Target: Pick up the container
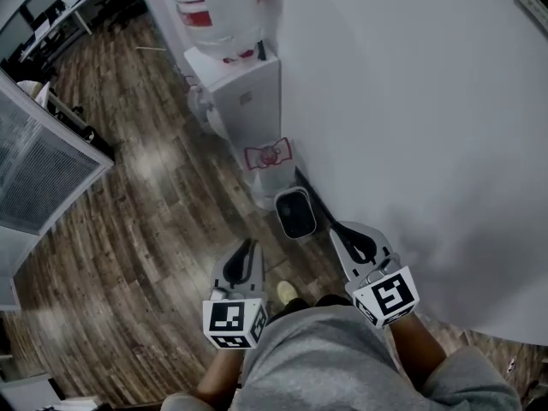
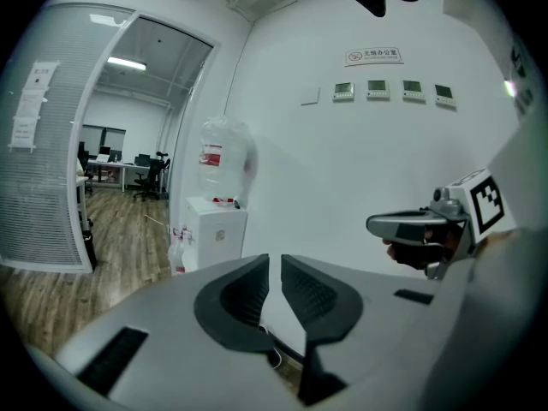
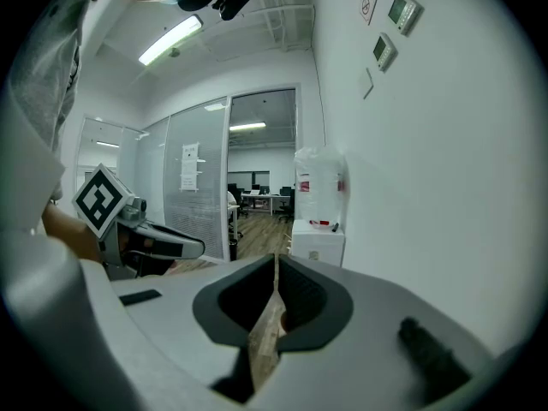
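Observation:
A small dark container with a pale rim stands on the wood floor against the white wall, just in front of the water dispenser. Both grippers hover above the floor short of it. My left gripper is below and left of it, jaws drawn together with only a thin slit and nothing between them. My right gripper is just right of the container, by the wall, shut and empty. Neither gripper view shows the container.
The white dispenser carries a large water bottle. The white wall runs along the right. A glass partition stands at left, with office desks far behind. The person's shoe shows below the grippers.

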`<state>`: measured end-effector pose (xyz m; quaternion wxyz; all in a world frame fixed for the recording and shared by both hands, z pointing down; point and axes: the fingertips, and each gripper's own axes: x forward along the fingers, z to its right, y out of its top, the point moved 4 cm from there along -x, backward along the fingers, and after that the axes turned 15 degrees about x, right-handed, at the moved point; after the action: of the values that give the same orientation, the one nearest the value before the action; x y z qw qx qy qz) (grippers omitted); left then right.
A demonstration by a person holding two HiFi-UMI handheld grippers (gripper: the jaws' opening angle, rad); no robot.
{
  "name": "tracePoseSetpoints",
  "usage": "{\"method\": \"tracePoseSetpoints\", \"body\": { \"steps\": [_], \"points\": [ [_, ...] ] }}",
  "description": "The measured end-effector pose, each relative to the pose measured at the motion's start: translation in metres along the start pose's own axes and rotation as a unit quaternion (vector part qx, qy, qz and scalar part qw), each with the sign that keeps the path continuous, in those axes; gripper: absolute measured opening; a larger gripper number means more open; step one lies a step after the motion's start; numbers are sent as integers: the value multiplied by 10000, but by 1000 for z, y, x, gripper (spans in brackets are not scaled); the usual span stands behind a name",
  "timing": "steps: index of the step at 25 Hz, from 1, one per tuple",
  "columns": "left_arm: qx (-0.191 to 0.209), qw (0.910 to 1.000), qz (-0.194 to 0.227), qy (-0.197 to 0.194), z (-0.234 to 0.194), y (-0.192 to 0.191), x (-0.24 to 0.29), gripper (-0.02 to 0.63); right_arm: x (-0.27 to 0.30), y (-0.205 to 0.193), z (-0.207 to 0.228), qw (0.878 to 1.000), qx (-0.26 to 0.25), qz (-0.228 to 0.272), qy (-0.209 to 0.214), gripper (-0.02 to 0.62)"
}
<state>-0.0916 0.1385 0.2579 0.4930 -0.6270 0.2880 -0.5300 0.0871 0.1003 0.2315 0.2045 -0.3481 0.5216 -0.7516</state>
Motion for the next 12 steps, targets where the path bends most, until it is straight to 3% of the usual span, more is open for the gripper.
{"method": "tracePoseSetpoints", "body": {
  "steps": [12],
  "points": [
    [-69, 9997, -95, -209, -17, -6, 19, 54, 22, 4, 11, 9996, -13, -68, -269, 32]
  ]
}}
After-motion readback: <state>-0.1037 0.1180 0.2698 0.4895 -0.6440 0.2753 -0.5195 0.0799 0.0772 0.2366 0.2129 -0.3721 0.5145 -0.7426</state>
